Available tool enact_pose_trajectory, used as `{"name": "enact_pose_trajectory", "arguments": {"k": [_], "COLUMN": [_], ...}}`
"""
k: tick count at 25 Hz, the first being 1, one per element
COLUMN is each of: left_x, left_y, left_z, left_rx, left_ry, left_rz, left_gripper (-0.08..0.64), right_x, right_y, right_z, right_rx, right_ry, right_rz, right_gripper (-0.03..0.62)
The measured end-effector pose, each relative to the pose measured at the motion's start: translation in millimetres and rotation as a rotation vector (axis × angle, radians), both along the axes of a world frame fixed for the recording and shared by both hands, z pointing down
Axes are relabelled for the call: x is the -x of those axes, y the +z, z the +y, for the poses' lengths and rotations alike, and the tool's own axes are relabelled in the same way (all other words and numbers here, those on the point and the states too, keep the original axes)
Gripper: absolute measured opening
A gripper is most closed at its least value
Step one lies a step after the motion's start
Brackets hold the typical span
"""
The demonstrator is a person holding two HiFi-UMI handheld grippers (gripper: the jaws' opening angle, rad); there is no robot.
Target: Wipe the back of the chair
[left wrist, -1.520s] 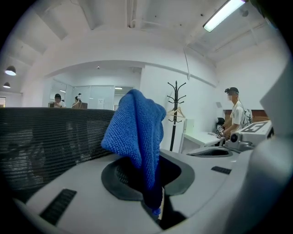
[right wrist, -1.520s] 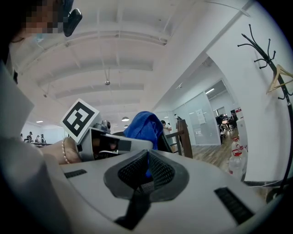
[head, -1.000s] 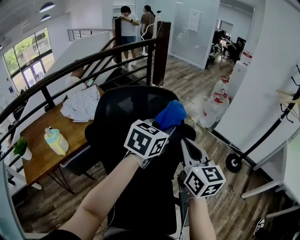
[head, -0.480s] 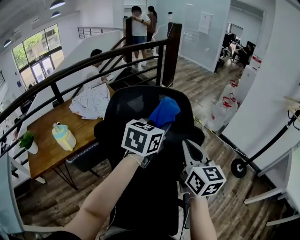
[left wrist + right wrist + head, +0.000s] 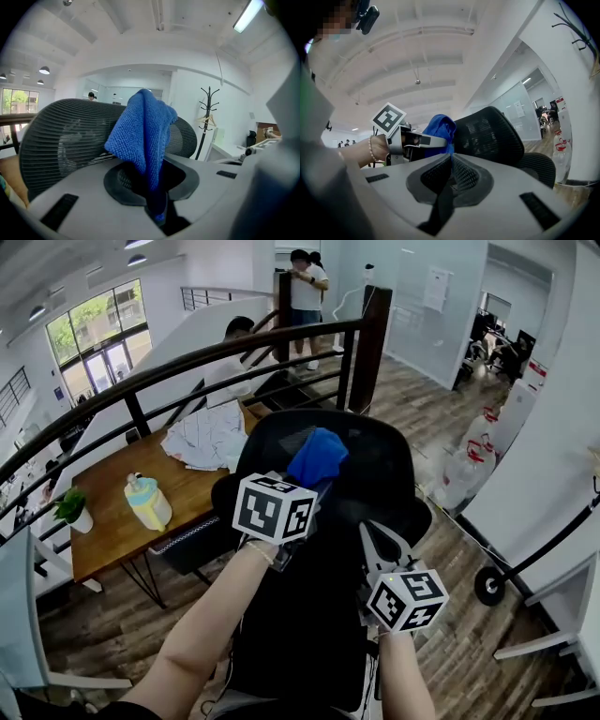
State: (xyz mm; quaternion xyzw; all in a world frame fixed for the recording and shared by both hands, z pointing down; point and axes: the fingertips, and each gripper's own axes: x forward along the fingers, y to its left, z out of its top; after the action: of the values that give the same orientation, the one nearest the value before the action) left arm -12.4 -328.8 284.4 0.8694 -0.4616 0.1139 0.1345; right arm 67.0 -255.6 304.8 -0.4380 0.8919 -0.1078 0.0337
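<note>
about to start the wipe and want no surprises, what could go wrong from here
1. The blue cloth is pinched by only a narrow fold in the left gripper; dragging it over the mesh chair back might pull it loose.
2. The right gripper is shut on nothing and does not steady the chair, so it may turn away under pressure.

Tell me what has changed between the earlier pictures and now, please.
The left gripper, shut on the cloth, carried the cloth leftwards across the top of the chair back, from near its right edge to about the middle. The head camera also shifted, so the room sits differently in the picture. Nothing was taken hold of or let go. The right gripper stayed shut and empty, low at the chair's right.
</note>
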Motion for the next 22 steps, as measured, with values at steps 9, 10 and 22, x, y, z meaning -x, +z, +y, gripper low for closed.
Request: {"name": "enact_pose_trajectory", "arguments": {"k": [9,10,22], "left_x": [53.2,58.0,107.5], "left_y": [3.0,2.9,1.4], "left_z": [4.7,6.0,22.0], "left_rx": [0.003,0.003,-0.009], "left_ry": [-0.083,-0.092,-0.197], "left_rz": [0.009,0.013,0.040], "left_gripper": [0.075,0.075,0.075], "right_x": [25.7,29.0,65.3], "right_y": [3.0,3.0,4.1], "right_z": [0.5,1.3,12.6], "right_rx": [0.012,0.015,0.018], "right_ry": [-0.045,-0.051,-0.116], "right_rz": [-0.007,-0.011,-0.013], "right_gripper": [0.029,0.029,0.029]}}
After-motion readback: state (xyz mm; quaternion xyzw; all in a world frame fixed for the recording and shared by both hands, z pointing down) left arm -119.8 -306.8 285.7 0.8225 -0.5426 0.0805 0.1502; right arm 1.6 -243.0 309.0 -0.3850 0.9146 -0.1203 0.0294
